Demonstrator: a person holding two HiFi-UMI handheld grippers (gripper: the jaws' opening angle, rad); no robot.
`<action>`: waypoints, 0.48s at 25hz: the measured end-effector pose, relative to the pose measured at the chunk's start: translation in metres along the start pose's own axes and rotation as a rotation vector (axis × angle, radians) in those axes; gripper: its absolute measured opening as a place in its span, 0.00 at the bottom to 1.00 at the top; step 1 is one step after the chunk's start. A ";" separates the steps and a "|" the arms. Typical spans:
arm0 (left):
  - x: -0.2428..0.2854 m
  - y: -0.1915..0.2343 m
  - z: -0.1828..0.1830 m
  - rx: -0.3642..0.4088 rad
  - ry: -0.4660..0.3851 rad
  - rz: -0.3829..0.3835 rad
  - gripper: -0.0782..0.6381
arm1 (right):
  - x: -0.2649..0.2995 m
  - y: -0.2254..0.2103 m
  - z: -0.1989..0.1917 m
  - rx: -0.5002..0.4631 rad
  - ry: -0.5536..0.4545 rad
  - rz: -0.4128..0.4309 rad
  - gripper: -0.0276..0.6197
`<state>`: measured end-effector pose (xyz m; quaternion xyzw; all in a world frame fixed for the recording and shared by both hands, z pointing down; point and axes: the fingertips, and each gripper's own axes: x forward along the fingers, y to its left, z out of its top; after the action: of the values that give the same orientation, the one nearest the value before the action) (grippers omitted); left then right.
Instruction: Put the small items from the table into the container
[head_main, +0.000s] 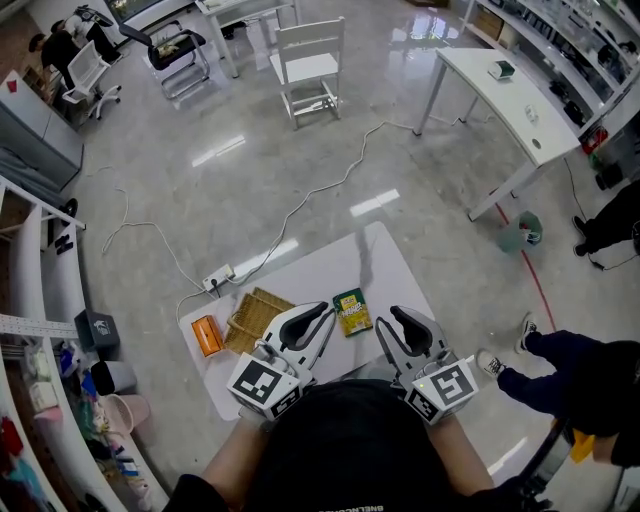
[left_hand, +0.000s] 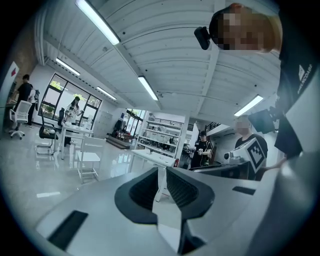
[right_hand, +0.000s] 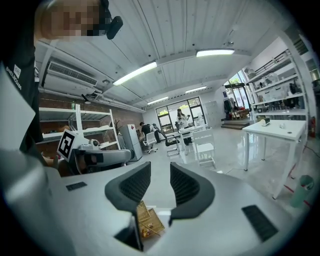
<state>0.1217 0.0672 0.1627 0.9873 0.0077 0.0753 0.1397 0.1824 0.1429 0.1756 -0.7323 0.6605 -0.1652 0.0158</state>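
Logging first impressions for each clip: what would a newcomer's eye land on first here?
The left gripper and right gripper, both with jaws apart and empty, hover side by side over the near edge of a small white table. In the head view a green packet lies between their tips, with a woven basket to its left and an orange pack near the table's left edge.
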 end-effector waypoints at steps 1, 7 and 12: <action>0.000 0.000 -0.001 -0.003 0.003 0.003 0.17 | 0.000 0.000 -0.001 0.001 0.004 0.003 0.22; 0.000 0.001 -0.003 -0.016 0.018 0.037 0.17 | 0.004 -0.006 -0.009 0.015 0.040 0.015 0.22; -0.010 0.004 -0.012 -0.031 0.020 0.074 0.17 | 0.010 -0.010 -0.026 0.020 0.095 0.028 0.22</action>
<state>0.1103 0.0661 0.1742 0.9838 -0.0285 0.0904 0.1522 0.1857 0.1394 0.2044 -0.7143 0.6688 -0.2060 -0.0060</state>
